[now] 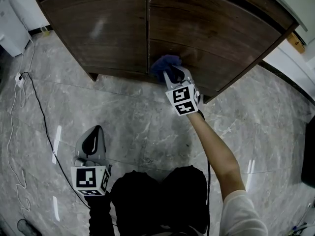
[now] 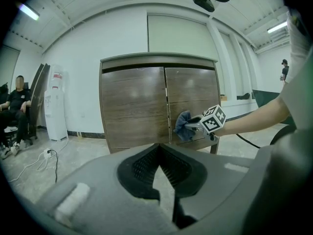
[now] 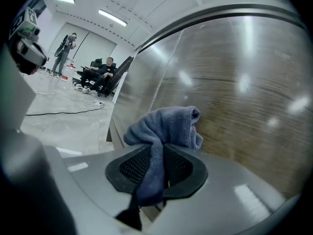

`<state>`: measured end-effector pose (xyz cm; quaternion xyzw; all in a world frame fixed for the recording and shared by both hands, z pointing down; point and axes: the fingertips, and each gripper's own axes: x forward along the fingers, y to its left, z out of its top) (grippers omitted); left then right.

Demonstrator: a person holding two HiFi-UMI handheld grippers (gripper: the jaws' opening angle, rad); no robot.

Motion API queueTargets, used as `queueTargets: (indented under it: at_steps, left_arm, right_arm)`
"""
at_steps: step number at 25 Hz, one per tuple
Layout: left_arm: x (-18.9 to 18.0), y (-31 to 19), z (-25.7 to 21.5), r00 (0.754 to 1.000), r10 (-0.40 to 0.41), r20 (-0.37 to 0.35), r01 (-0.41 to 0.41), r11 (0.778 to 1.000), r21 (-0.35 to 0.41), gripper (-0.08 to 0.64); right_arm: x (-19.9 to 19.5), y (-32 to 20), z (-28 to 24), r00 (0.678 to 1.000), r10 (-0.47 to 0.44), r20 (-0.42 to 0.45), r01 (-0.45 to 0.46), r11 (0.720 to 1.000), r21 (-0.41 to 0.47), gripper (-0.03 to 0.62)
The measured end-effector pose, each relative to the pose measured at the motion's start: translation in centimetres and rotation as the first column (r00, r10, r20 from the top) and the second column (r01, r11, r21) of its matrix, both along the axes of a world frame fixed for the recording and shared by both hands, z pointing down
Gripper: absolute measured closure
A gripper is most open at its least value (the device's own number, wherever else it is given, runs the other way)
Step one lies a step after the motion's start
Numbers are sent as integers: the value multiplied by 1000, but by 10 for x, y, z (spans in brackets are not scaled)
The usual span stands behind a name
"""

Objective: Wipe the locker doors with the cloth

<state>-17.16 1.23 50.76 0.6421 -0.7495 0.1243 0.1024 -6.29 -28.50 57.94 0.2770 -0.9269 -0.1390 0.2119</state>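
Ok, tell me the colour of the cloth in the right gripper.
The cloth is plain greyish blue; the right gripper view shows it best.

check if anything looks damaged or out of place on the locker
Nothing stands out. Both locker doors are shut and flush, with no visible damage. The cloth is bunched in the right gripper at the right door by the seam. Only loose cables trail across the floor.

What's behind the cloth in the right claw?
The right locker door, low down beside the centre seam. The cloth hides the patch of wood directly behind it, so its state can't be seen.
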Motion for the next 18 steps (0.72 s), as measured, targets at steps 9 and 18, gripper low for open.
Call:
queueTargets:
  at_steps: [9, 18]
  left_arm:
    - [-3, 1, 6, 1000, -6, -2, 6, 1000, -12, 560]
    - [-3, 1, 9, 1000, -8, -8, 7, 1000, -18, 560]
  right_arm:
    - [-9, 4, 43, 998, -17, -61, 13, 998, -67, 506]
    - [-17, 8, 50, 995, -37, -91, 29, 996, -85, 505]
